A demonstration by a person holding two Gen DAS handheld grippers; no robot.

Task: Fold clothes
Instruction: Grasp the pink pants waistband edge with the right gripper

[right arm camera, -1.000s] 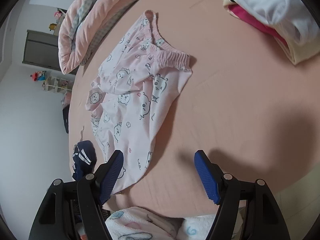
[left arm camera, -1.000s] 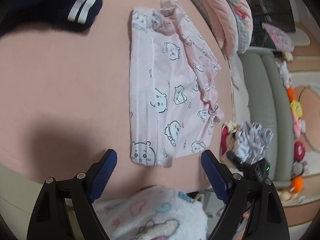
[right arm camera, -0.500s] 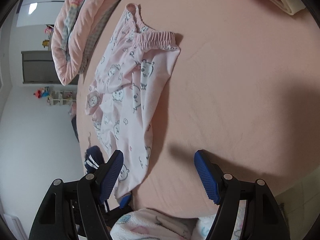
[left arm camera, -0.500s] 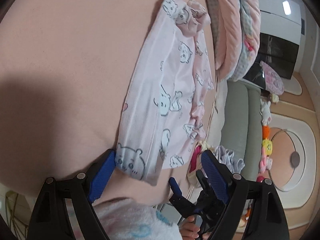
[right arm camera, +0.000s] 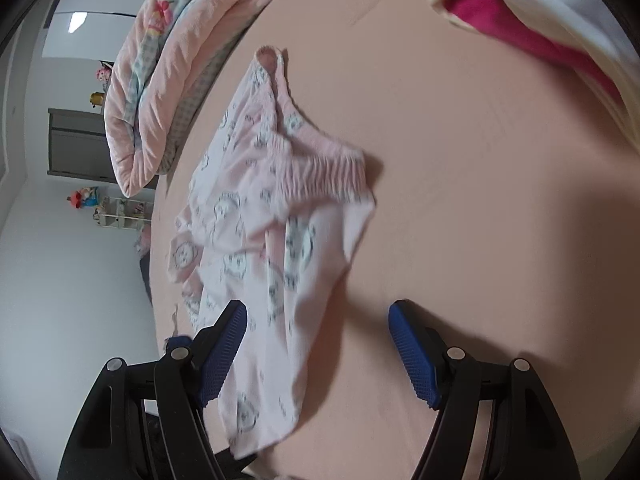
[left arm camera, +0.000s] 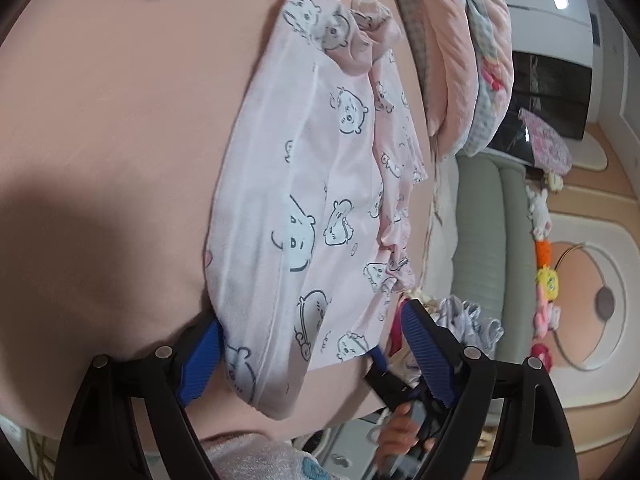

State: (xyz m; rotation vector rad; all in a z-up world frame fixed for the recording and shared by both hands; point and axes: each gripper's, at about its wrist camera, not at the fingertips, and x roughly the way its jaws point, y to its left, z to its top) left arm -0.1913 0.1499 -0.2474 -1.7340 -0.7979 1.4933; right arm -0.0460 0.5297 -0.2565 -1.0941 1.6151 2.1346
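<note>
My left gripper (left arm camera: 310,354) is spread wide, its fingers straddling the near hem of the pink printed shorts (left arm camera: 316,208), which lie flat on the pink bed (left arm camera: 112,128). Right of the shorts, my right gripper (right arm camera: 316,350) is likewise spread, its left finger (right arm camera: 224,340) over the shorts' edge.

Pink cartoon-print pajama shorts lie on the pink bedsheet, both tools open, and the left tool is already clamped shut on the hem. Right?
Not quite. In the left wrist view the left tool is open, its blue fingers straddling the hem of the pink cartoon-print pajama shorts on the pink bedsheet. The right tool is open too.
</note>
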